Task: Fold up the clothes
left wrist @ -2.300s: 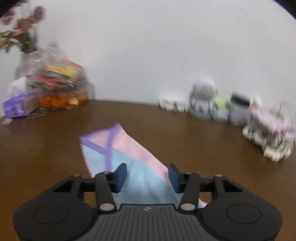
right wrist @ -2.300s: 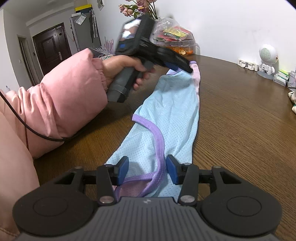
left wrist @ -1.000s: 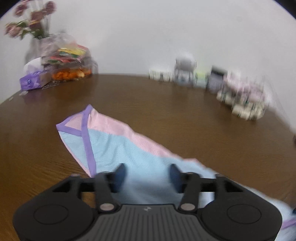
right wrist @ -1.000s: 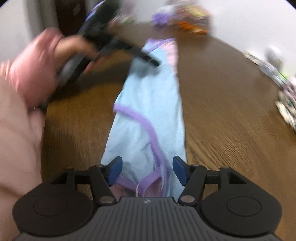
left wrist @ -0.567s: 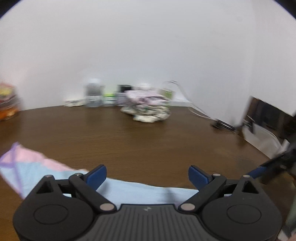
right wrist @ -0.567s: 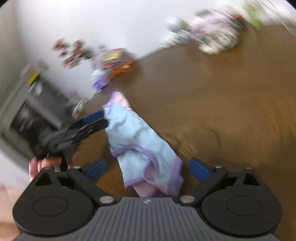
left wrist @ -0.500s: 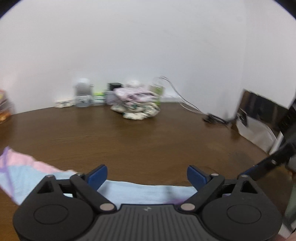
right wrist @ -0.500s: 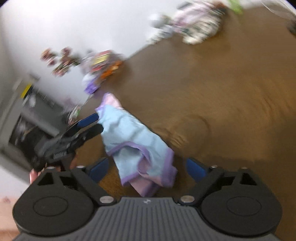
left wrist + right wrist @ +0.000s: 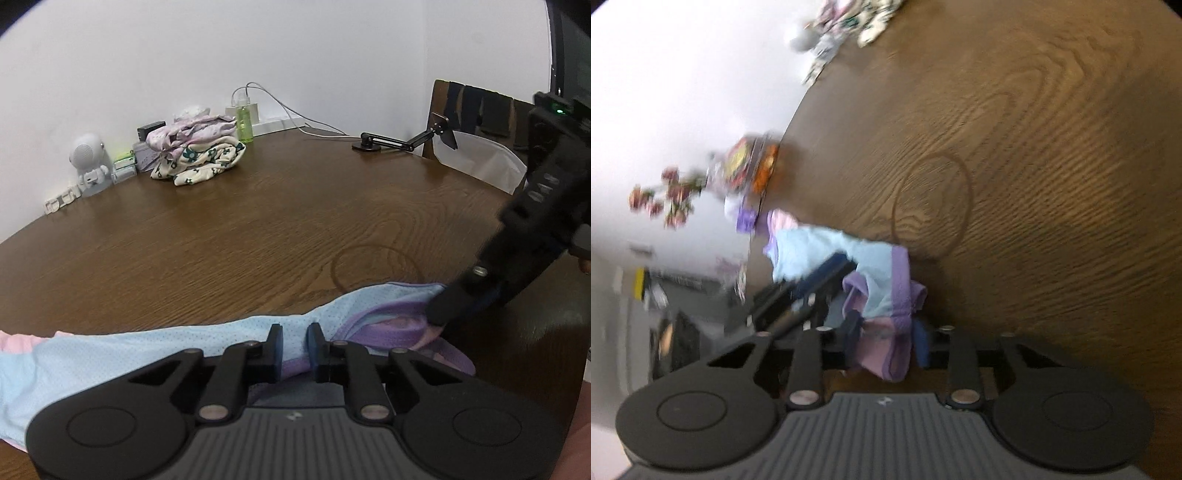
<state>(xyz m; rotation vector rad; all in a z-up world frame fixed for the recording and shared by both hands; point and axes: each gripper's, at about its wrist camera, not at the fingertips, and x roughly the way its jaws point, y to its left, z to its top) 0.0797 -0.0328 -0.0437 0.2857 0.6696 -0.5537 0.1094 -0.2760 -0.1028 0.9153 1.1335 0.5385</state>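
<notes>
A light blue garment with purple trim and a pink end lies stretched along the near edge of the brown table. In the left wrist view my left gripper is shut on the blue cloth near its purple-trimmed end. Just to its right, my right gripper pinches the purple trim. The right wrist view is blurred and tilted. There my right gripper is shut on bunched pink and purple cloth of the garment, with my left gripper close beside it on the left.
A pile of folded clothes sits at the back by the wall, next to a white robot figure and a green bottle. A black folding stand and a chair are at the right. Snack bags and flowers stand at the far end.
Half a second ago both grippers were wide open over the garment. Both have now shut on its purple-trimmed end, and the left gripper has come close to the right one.
</notes>
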